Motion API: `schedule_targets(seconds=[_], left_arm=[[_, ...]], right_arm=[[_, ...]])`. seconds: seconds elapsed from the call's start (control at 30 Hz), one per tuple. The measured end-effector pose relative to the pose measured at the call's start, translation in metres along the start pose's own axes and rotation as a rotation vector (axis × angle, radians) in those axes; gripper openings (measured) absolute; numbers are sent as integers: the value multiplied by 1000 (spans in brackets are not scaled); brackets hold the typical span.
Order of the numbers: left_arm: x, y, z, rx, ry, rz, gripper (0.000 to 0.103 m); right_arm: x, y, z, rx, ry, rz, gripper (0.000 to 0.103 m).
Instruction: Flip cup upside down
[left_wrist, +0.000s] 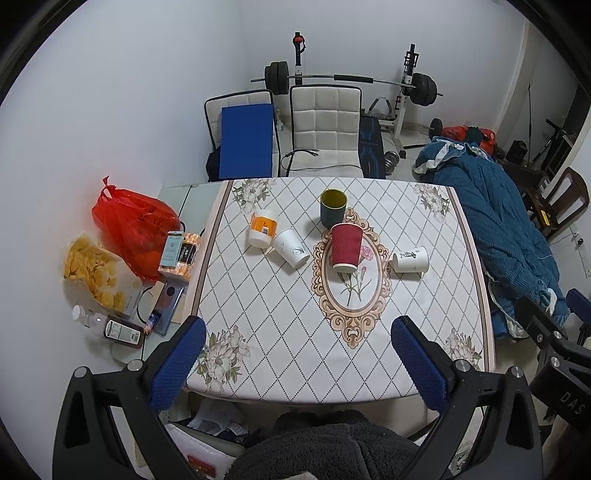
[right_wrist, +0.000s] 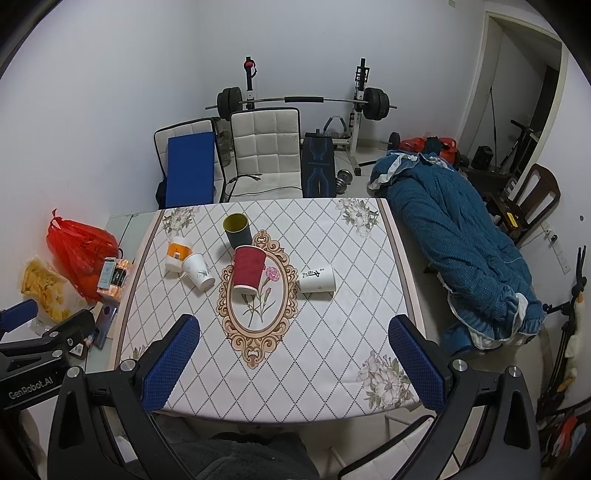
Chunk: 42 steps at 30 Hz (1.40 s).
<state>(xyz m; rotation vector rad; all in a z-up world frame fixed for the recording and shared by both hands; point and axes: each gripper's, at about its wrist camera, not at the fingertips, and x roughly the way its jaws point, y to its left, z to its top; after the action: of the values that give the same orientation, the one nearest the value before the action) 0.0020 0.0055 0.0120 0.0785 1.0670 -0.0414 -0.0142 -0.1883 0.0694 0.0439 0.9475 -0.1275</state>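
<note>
Several cups sit on the patterned tablecloth (left_wrist: 280, 332). A red ribbed cup (left_wrist: 345, 246) (right_wrist: 249, 272) lies on its side in the middle, mouth toward me. A dark cup with a yellow-green inside (left_wrist: 333, 207) (right_wrist: 237, 229) stands upright behind it. A white cup (left_wrist: 291, 248) (right_wrist: 198, 275) lies on its side to the left, next to an orange-and-white cup (left_wrist: 263, 229) (right_wrist: 177, 254). A white cup with black writing (left_wrist: 410, 259) (right_wrist: 317, 278) lies on its side to the right. My left gripper (left_wrist: 297, 328) and right gripper (right_wrist: 293, 325) are both open and empty, held above the table's near edge.
Left of the table lie a red plastic bag (left_wrist: 133, 221), a bag of chips (left_wrist: 94, 273), boxes, a bottle and a phone (left_wrist: 168, 306). Two white chairs (left_wrist: 325, 129) and a barbell rack stand behind. A blue quilt (right_wrist: 454, 236) lies to the right.
</note>
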Motion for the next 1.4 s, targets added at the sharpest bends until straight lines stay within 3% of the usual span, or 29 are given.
schedule_targets(seconds=[1.4], left_arm=[[-2,-1,6,-6,-10,-12,103]], right_arm=[[1,0,2,4,-1,5,103]])
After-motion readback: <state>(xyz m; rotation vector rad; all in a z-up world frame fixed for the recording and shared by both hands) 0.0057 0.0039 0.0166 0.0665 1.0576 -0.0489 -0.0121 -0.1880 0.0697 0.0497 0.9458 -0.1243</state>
